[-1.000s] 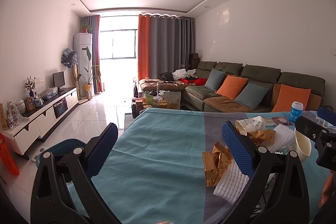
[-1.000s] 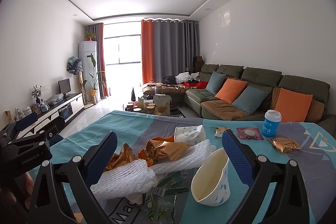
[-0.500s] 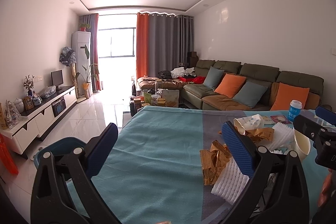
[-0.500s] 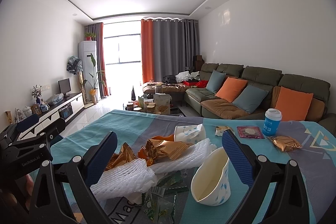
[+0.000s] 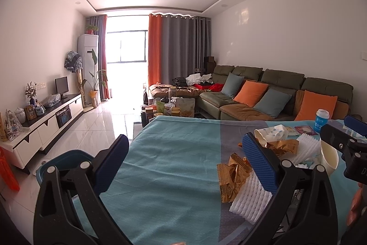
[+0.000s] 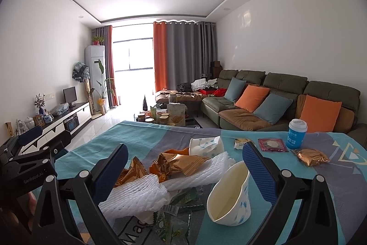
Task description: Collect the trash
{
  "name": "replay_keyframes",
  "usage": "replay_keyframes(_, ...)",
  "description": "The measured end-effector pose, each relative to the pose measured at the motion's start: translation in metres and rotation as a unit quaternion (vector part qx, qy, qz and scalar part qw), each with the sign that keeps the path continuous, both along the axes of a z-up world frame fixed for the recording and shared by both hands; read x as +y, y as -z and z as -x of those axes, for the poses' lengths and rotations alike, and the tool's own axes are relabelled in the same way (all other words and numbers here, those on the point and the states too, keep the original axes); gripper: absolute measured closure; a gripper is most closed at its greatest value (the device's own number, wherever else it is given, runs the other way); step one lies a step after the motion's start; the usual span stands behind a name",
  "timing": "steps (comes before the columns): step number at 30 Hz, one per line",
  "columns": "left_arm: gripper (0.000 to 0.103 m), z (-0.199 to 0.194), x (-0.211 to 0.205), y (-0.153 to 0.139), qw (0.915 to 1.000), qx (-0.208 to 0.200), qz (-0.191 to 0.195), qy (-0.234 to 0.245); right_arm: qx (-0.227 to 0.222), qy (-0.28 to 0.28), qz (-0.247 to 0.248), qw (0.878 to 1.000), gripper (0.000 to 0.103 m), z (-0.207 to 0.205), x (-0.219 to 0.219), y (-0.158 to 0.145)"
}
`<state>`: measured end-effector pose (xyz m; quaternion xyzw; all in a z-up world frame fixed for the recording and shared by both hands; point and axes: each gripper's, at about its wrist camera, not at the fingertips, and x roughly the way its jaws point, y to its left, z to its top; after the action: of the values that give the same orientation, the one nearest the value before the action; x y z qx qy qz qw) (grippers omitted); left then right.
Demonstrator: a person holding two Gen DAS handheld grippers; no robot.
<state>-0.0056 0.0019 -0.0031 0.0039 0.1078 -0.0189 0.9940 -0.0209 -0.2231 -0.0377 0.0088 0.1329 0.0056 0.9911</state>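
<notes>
With both jaws spread wide and holding nothing, my left gripper and right gripper have collected no trash yet. Nearest my right lie the crushed paper cup, white foam netting and gold wrappers; farther off, a red sachet and blue cup. A blue bin stands beside the table, so I judge everything is left.

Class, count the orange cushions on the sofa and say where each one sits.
2. One orange cushion sits mid-sofa between two blue-grey cushions; the other is at the near end, behind the blue cup. None seems hidden.
</notes>
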Motion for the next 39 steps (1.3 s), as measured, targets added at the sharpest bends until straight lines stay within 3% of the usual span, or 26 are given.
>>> replay_keyframes(21,0.006,-0.004,-0.006,0.001,1.0000,0.000,-0.001,0.007,0.002,0.007,-0.001,1.000,0.007,-0.001,-0.002,-0.002)
replay_keyframes(39,0.006,-0.009,-0.009,0.007,0.9996,0.015,-0.003,0.024,0.035,0.032,0.000,0.999,0.007,-0.010,-0.017,0.004)
